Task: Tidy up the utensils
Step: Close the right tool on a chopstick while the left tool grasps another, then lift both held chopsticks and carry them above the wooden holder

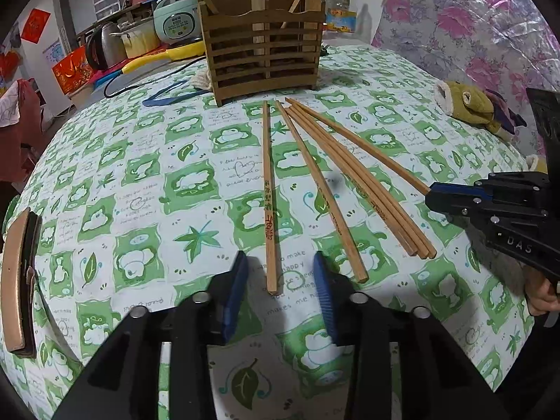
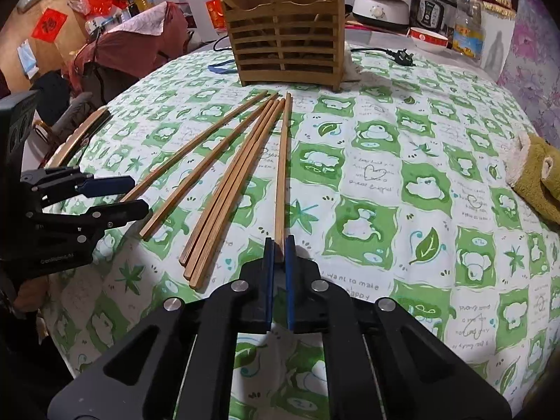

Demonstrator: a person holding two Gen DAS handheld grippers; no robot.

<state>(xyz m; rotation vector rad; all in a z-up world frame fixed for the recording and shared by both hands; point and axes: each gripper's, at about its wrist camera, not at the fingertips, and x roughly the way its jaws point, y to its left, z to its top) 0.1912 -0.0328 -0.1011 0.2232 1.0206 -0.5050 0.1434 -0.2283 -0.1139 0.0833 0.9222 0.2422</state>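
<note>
Several wooden chopsticks (image 1: 315,178) lie fanned on the green patterned tablecloth (image 1: 147,189), tips toward a slatted wooden utensil holder (image 1: 264,49) at the back that has a few chopsticks standing in it. My left gripper (image 1: 280,262) is open, its jaws on either side of the near end of the leftmost chopstick (image 1: 268,210). My right gripper (image 2: 279,245) is shut on the near end of the rightmost chopstick (image 2: 281,168), which still lies along the cloth. The holder (image 2: 287,38) also shows in the right wrist view, as does the left gripper (image 2: 136,192).
A stuffed olive toy (image 1: 469,105) lies at the right edge of the table. A blue strap (image 1: 168,96) and a black power cord (image 2: 385,52) lie near the holder. Rice cookers, a kettle and a bottle stand behind the table. A chair back (image 1: 19,280) is at the left.
</note>
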